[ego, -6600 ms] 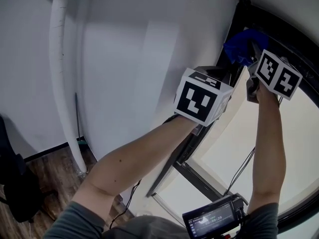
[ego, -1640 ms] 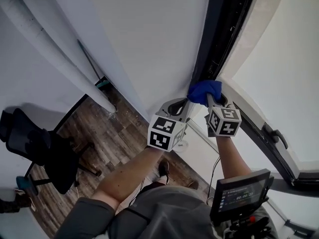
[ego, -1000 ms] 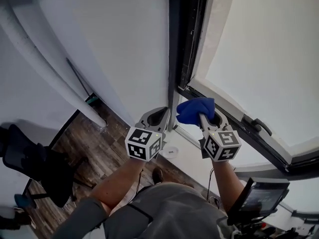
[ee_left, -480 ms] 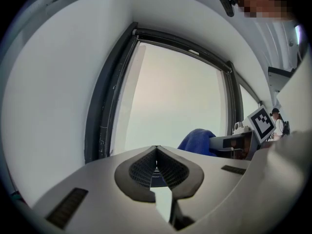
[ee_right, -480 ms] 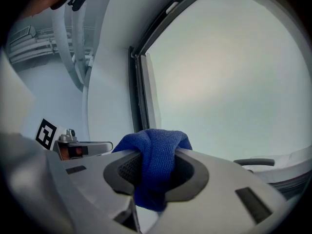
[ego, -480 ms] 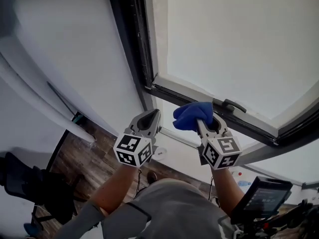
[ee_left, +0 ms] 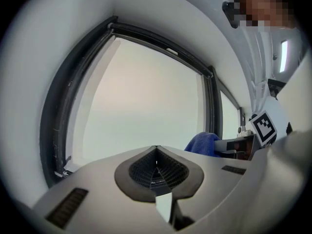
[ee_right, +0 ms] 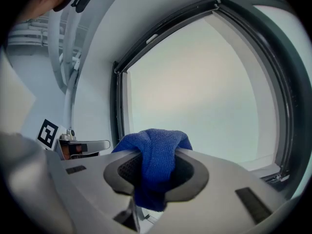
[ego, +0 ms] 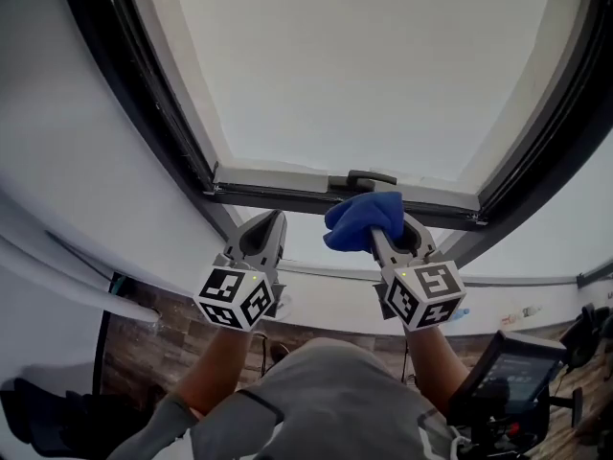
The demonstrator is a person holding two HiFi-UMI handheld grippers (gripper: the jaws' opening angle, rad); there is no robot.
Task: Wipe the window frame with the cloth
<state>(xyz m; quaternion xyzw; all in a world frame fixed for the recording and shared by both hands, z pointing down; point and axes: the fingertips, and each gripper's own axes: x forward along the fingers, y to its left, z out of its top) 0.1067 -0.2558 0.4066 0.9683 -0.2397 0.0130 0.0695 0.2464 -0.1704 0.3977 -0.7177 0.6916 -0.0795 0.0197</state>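
A bunched blue cloth [ego: 362,220] is clamped in my right gripper [ego: 388,235], which is shut on it. The cloth [ee_right: 157,156] spills over the jaws in the right gripper view. It hangs just below the window's black handle [ego: 370,177] on the lower rail of the dark window frame [ego: 287,197]. My left gripper [ego: 261,238] is beside it to the left, shut with nothing between its pads [ee_left: 155,168]. In the left gripper view the cloth [ee_left: 202,142] shows at the right, and the frame [ee_left: 66,106] curves round the pale pane.
White wall [ego: 77,171] flanks the frame on the left. Below lie a wooden floor [ego: 144,343] and a white pipe [ego: 57,242]. A small monitor [ego: 512,377] hangs at the lower right, by my body. In the right gripper view, the frame's right side [ee_right: 287,91] is near.
The view has swung up from the frame's lower left corner to face the whole pane. Both grippers stayed side by side, the right one still shut on the cloth.
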